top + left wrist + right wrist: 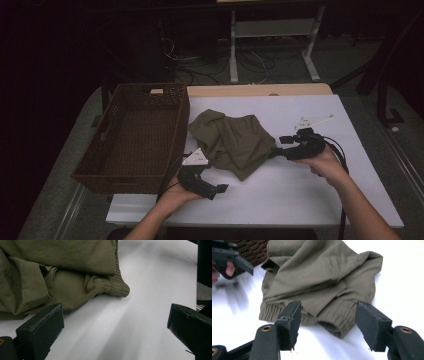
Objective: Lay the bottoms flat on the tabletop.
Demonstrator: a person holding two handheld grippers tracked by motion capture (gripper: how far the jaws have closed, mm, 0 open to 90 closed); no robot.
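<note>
The olive-green garment [231, 141] lies crumpled on the white table [300, 190] beside the empty wicker basket [131, 176], nothing gripped yet, with the left gripper [218, 189] and right gripper [281, 140] both spread wide at its edges, so handling looks barely begun.

olive garment [232, 141] crumpled on table [320, 200] | wicker basket [135, 137] left (touching)

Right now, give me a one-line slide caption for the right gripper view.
Open right gripper faces the elastic waistband of crumpled olive trousers on the white table.
</note>
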